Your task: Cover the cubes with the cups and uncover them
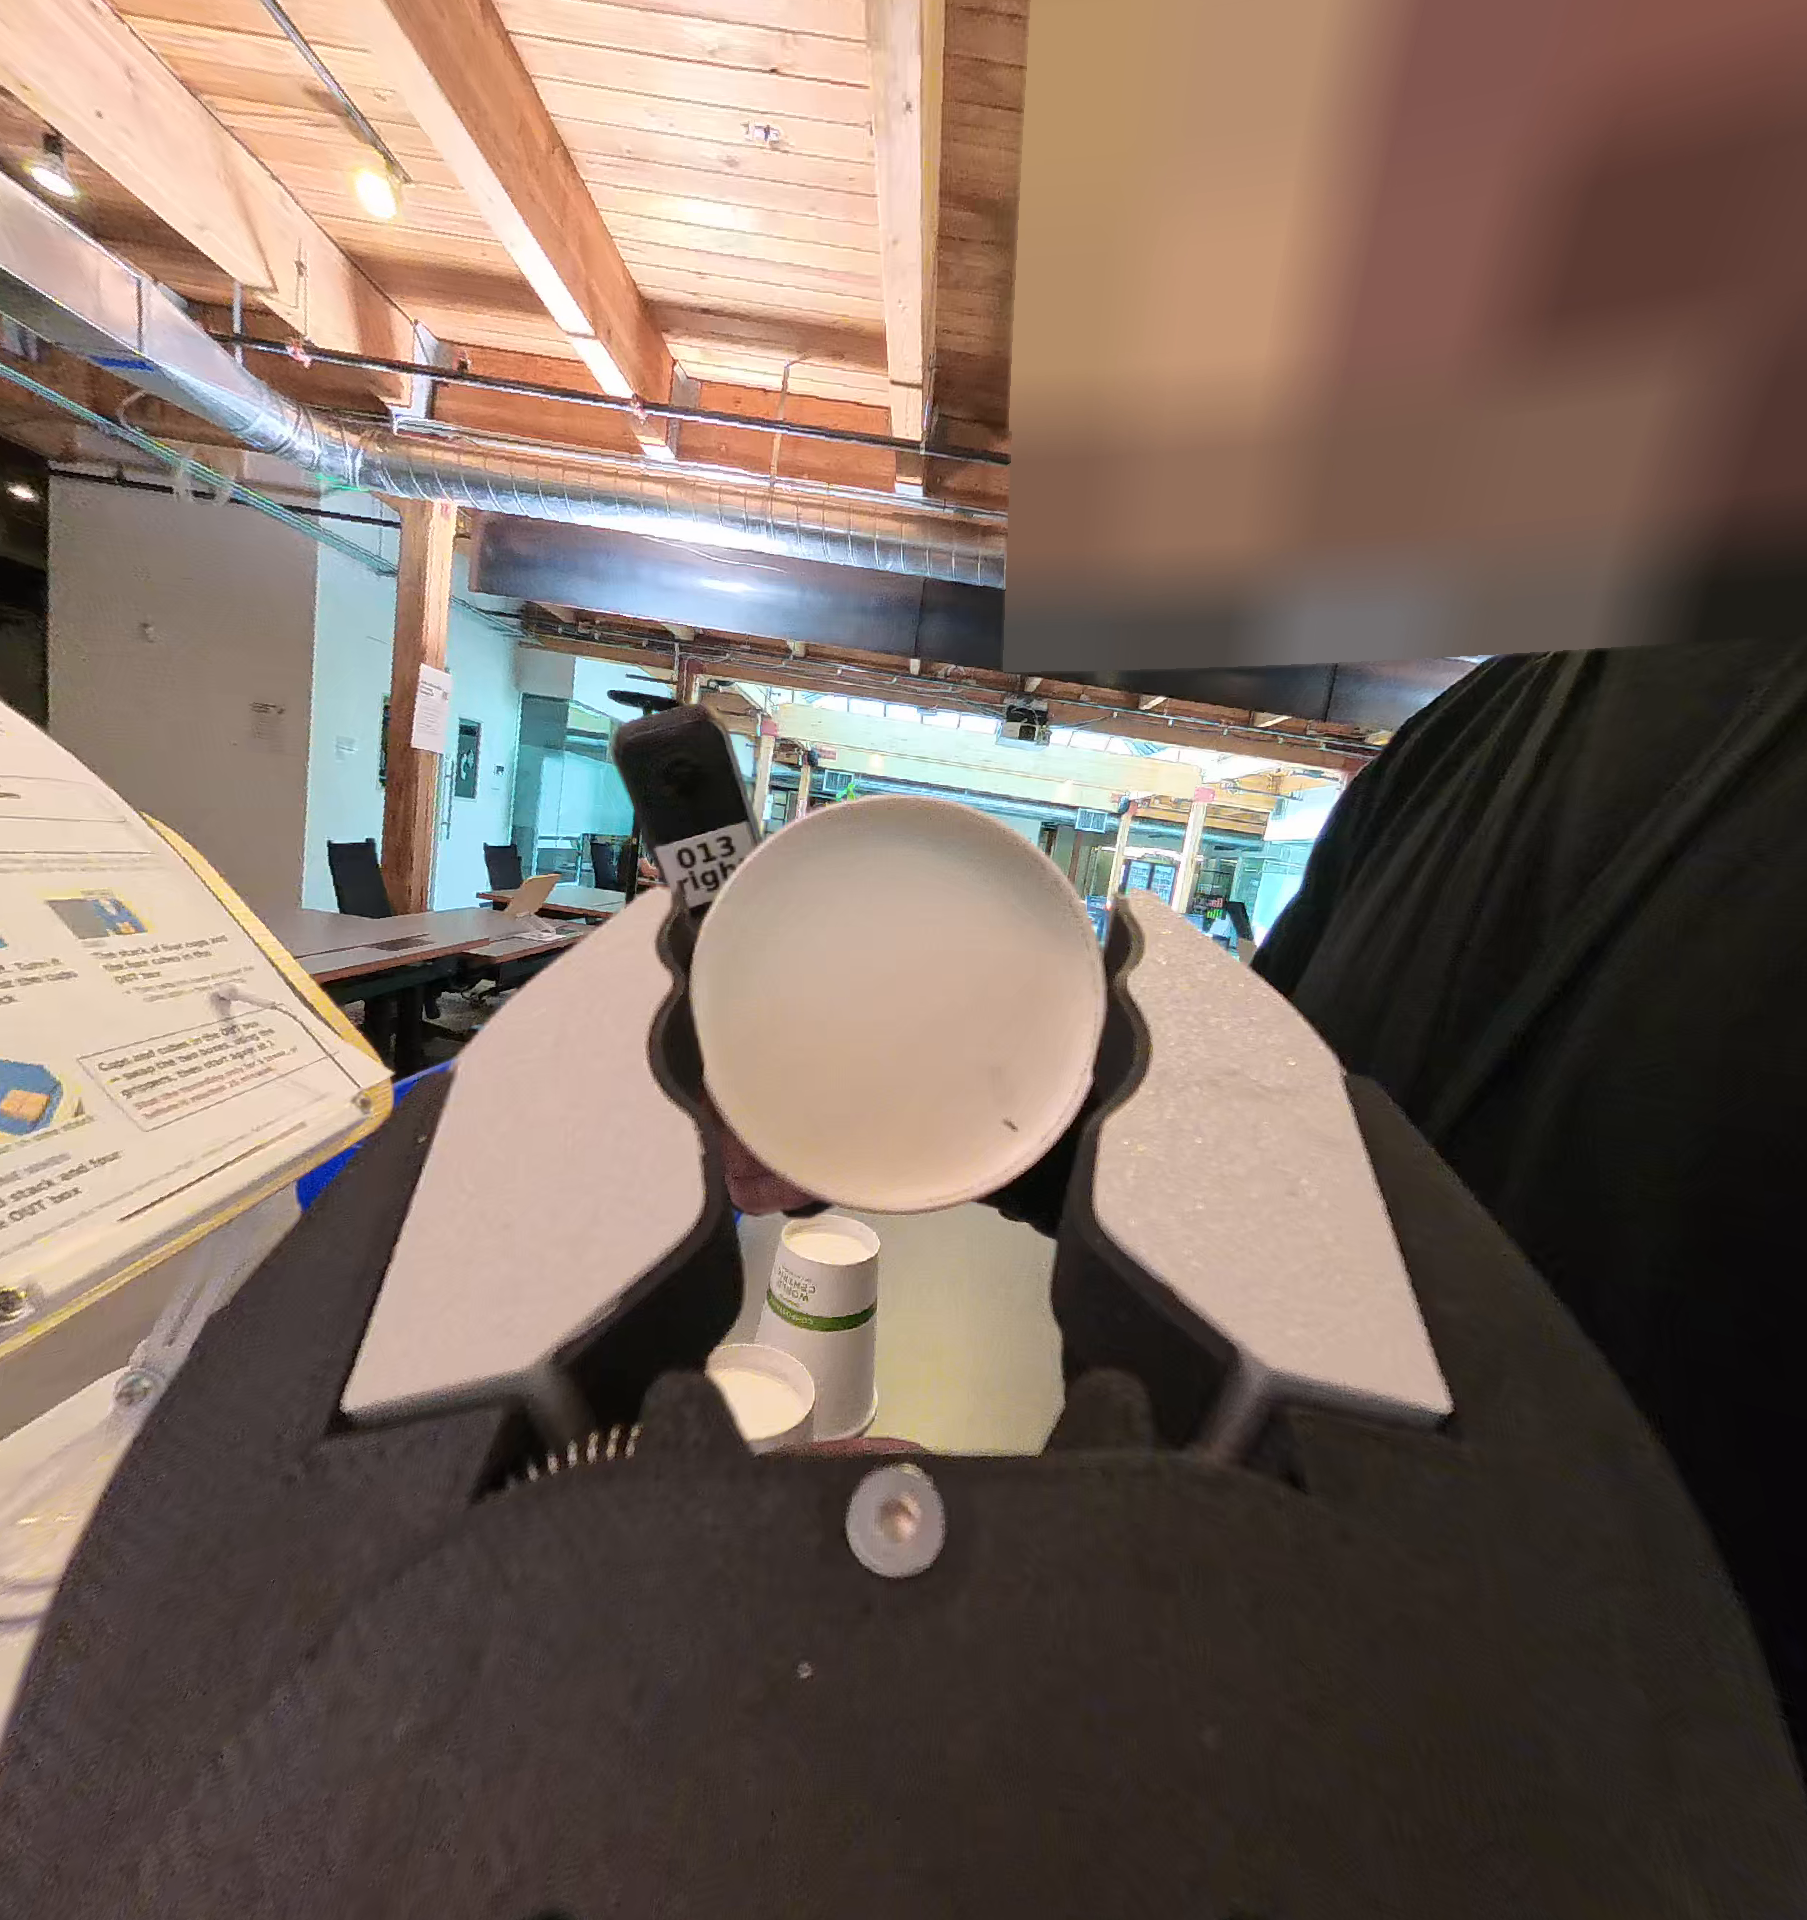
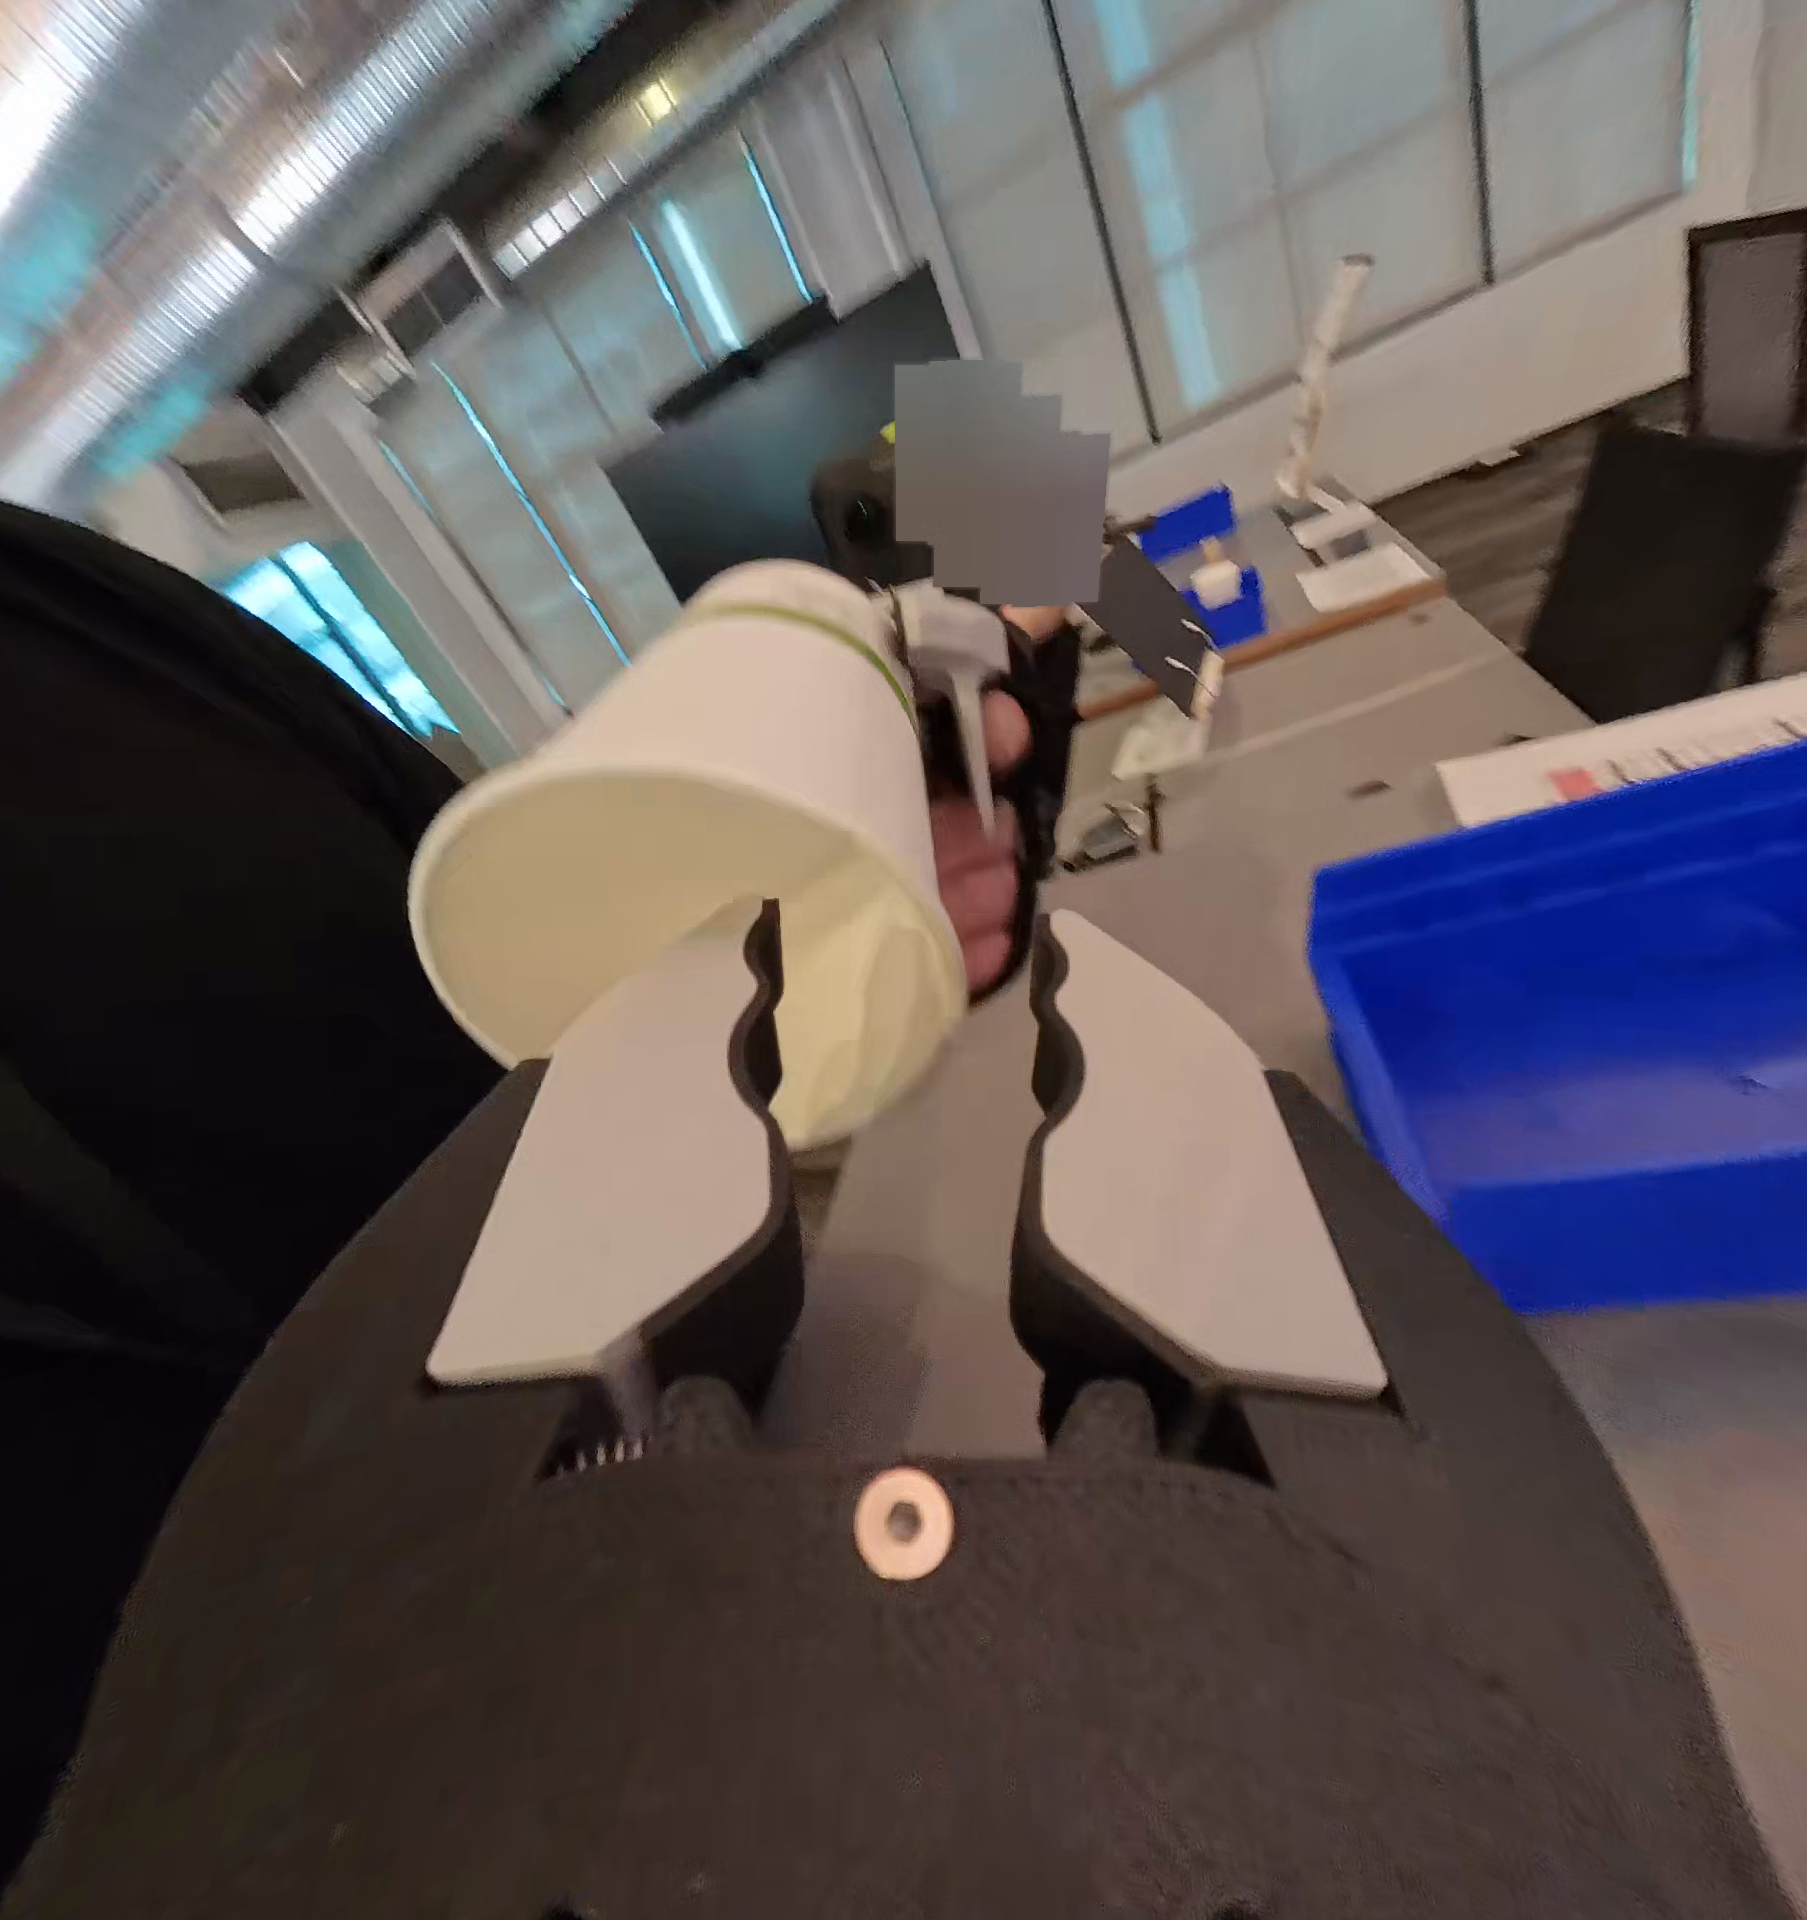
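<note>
My left gripper (image 1: 894, 935) is shut on a white paper cup (image 1: 894, 1008) held in the air, its flat bottom facing the camera. In the right wrist view the same cup (image 2: 670, 810) lies sideways, its mouth turned toward me and its rim dented. My right gripper (image 2: 907, 925) is open at that mouth, with the left finger over the opening and the cup's near wall between the fingers. Two more cups stand upside down on the table below, a taller one (image 1: 821, 1320) and a nearer one (image 1: 764, 1392). No cube shows.
A blue bin (image 2: 1605, 1039) sits on the grey table to the right. A clear stand with an instruction sheet (image 1: 99, 987) stands at the left. A person in dark clothing (image 1: 1605, 1039) is close beside both grippers.
</note>
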{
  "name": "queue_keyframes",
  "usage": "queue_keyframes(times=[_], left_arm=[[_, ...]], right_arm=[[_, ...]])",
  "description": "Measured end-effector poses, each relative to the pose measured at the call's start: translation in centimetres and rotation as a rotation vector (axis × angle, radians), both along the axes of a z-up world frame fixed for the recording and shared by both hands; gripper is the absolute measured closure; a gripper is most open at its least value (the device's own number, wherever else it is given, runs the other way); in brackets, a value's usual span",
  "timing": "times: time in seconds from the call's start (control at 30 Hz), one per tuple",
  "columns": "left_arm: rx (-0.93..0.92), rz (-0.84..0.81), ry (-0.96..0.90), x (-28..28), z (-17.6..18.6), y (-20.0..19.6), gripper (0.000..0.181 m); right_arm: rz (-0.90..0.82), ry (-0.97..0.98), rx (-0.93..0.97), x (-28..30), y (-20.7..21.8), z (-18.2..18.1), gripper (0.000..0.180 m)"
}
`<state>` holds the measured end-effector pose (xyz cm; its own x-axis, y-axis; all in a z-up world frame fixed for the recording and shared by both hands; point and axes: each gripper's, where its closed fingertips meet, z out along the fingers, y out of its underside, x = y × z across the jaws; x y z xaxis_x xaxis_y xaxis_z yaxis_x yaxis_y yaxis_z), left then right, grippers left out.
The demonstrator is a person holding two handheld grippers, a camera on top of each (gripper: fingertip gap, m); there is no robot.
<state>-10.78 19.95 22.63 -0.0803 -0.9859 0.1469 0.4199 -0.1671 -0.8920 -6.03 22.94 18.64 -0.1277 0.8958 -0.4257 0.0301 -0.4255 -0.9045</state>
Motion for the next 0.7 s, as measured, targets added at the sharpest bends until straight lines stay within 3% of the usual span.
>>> queue_keyframes(times=[0.07,0.13,0.33,0.43,0.57,0.7], left_arm=[[0.001,-0.028,-0.004,0.9,-0.3,-0.5,0.106],[-0.002,-0.04,-0.006,1.6,-0.6,-0.9,0.106],[-0.01,0.081,0.023,0.5,-0.5,0.4,0.098],[0.038,0.128,0.077,-0.8,-0.5,0.5,0.108],[0.049,0.132,0.144,-0.8,-1.7,0.0,0.119],[0.011,0.114,0.168,-0.2,-3.2,-0.1,0.122]], right_arm=[[0.062,0.079,-0.052,-0.6,-0.9,0.8,0.143],[0.073,0.116,-0.09,-1.0,-1.1,0.9,0.164],[0.003,0.049,-0.089,1.4,0.7,0.6,0.179],[-0.103,-0.189,0.029,4.9,3.3,0.0,0.179],[-0.272,-0.791,0.28,11.1,8.7,-3.1,0.178],[-0.233,-1.161,0.401,13.6,11.8,-6.0,0.178]])
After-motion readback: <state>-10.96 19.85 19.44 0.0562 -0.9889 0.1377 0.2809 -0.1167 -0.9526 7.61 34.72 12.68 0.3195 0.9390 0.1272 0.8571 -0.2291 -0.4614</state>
